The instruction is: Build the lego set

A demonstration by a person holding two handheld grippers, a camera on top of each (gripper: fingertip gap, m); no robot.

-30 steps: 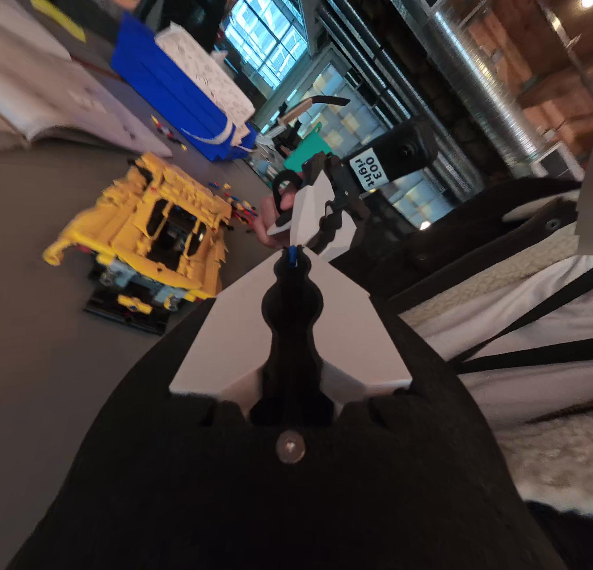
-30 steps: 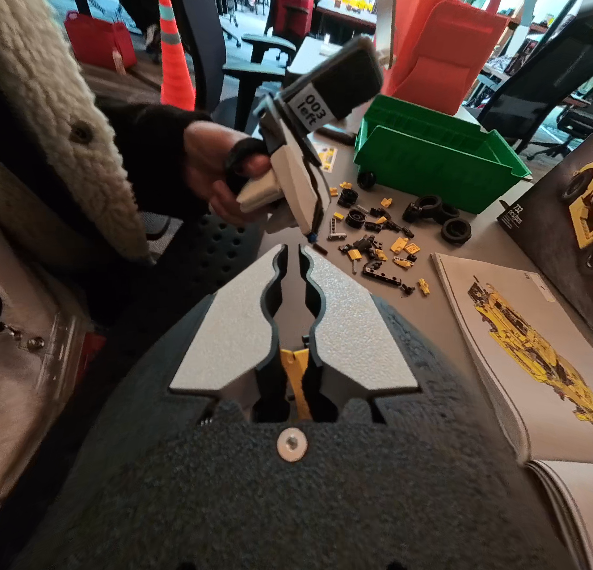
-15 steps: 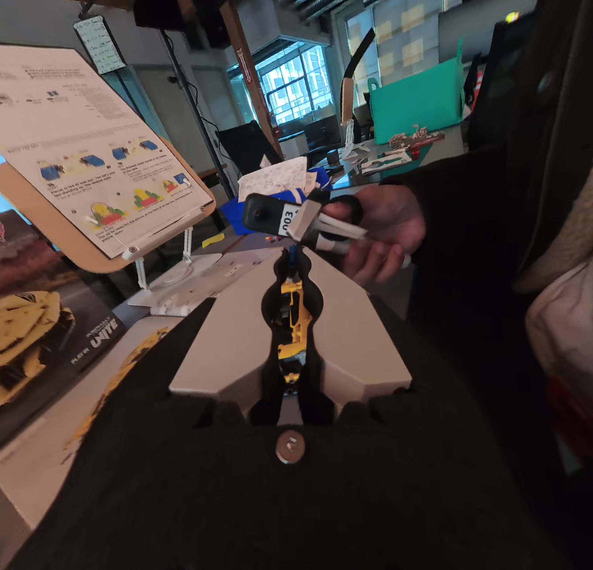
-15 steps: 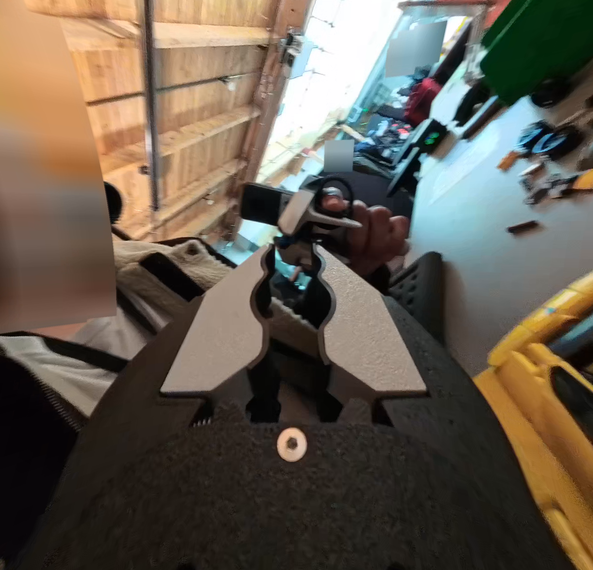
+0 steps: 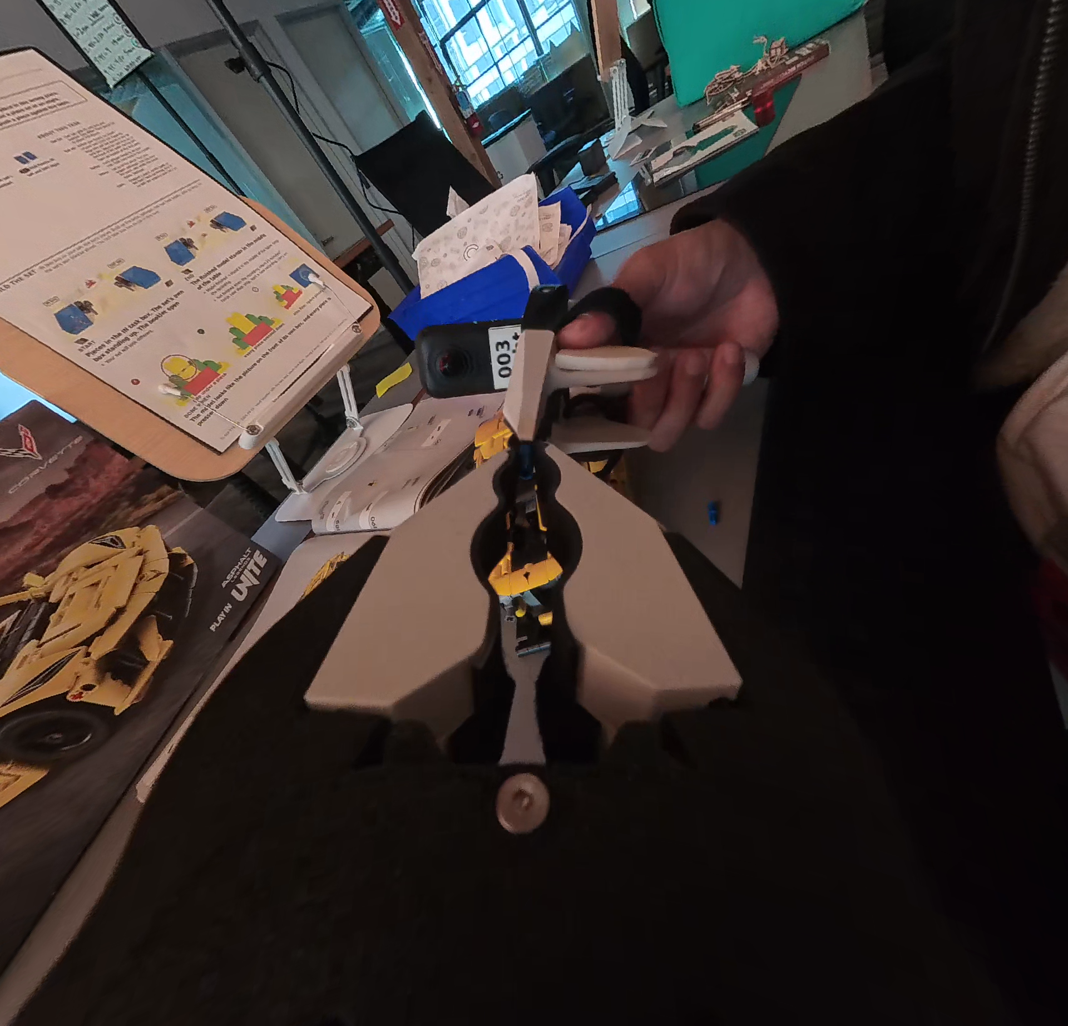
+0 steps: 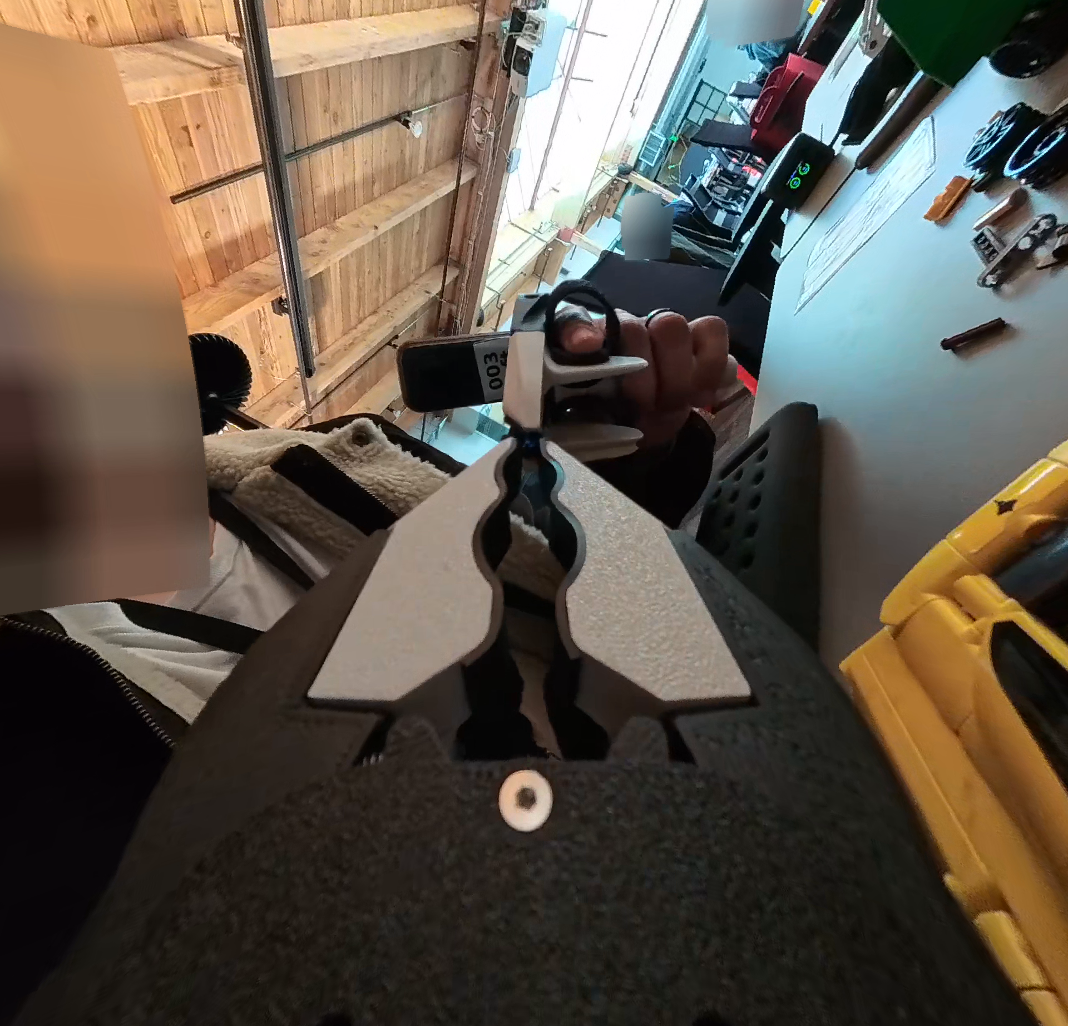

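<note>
Left wrist view: left hand-held gripper [image 5: 525, 463] pinches blue pin [image 5: 525, 467] | right hand-held gripper [image 6: 527, 442] apparently clamps it too, tip-to-tip

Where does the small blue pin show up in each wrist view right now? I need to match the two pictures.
Left wrist view: the blue pin sits at centre, pinched at the tips of the left tongs, where the right tongs meet them.
Right wrist view: the blue pin is at upper centre, between both sets of tips.
Shared landmark: the yellow car.
</note>
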